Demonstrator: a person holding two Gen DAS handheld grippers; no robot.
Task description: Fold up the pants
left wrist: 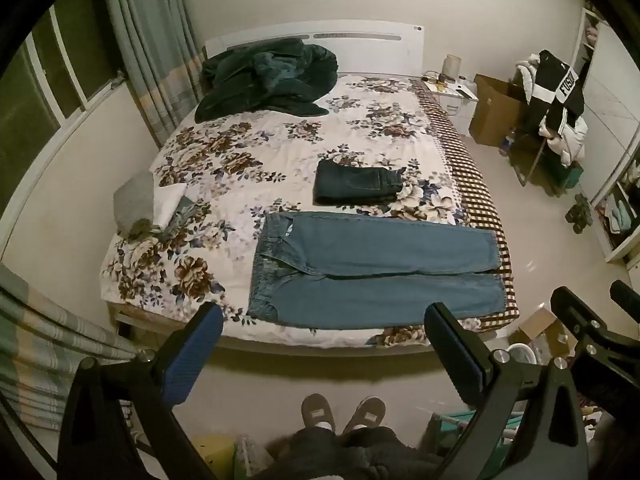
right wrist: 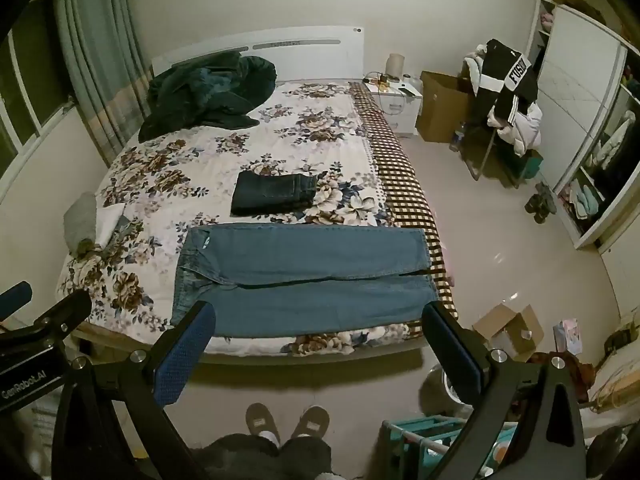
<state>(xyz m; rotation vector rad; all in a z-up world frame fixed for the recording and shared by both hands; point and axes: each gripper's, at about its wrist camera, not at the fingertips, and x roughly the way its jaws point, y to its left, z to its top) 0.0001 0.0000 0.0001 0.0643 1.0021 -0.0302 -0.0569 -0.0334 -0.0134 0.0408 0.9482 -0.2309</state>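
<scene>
Light blue jeans (left wrist: 372,272) lie flat across the foot of the floral bed (left wrist: 240,148), waist to the left, legs side by side reaching right; they also show in the right wrist view (right wrist: 308,280). A folded dark pair of jeans (left wrist: 356,182) lies just behind them, also seen in the right wrist view (right wrist: 274,194). My left gripper (left wrist: 324,320) is open and empty, held above the floor in front of the bed. My right gripper (right wrist: 320,320) is open and empty, beside the left one, whose body shows at the left edge.
A dark green blanket (left wrist: 264,80) is heaped at the headboard. Folded grey and white cloths (left wrist: 148,204) sit at the bed's left edge. A nightstand (left wrist: 452,96), cardboard boxes (left wrist: 494,108), a chair with clothes (left wrist: 556,108) and a wardrobe (right wrist: 592,120) stand at the right. My slippered feet (left wrist: 344,412) are on the floor.
</scene>
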